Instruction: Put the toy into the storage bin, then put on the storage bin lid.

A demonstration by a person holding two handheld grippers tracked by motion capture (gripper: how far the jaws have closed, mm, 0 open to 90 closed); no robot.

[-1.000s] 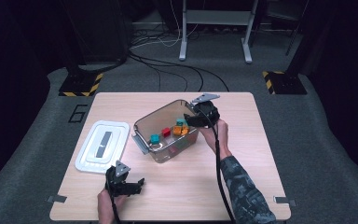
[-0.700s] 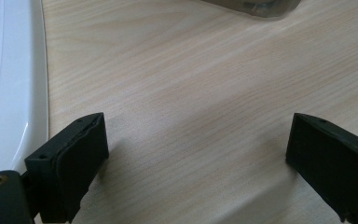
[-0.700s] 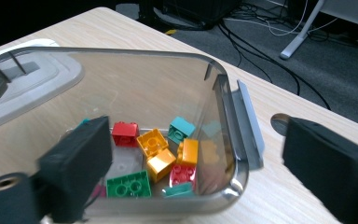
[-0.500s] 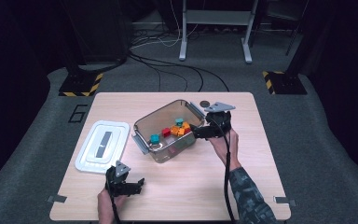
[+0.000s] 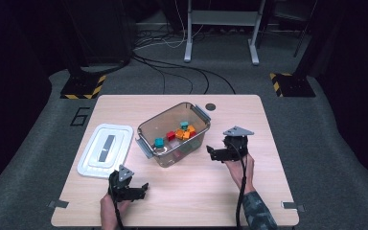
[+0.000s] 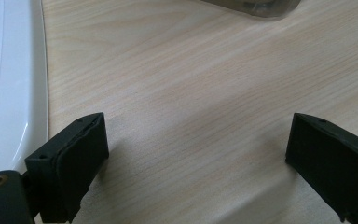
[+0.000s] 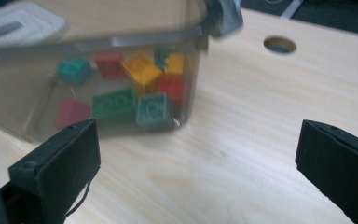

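Both the right gripper (image 5: pixel 215 154) and the left gripper (image 5: pixel 139 189) sit empty, jaws spread, over the wooden desk (image 5: pixel 187 191), so the coloured toy bricks (image 5: pixel 182 133) look loaded into the clear plastic tub (image 5: pixel 153 128), and fetching the white plastic lid (image 5: pixel 106 149) probably comes next.

high view overhead, gripper views close, sharing table (image 5: pixel 182 182)

Probably lab: hazard-striped feet (image 5: pixel 80 87), floor cables (image 5: pixel 172 67)

The left gripper (image 6: pixel 198 154) is hovering low over the light wooden table (image 6: pixel 205 84), its two black jaws standing wide apart with bare wood between them. A white lid (image 6: pixel 7 79) is lying at the left, and a clear container's (image 6: pixel 256 5) bottom edge is showing far ahead.
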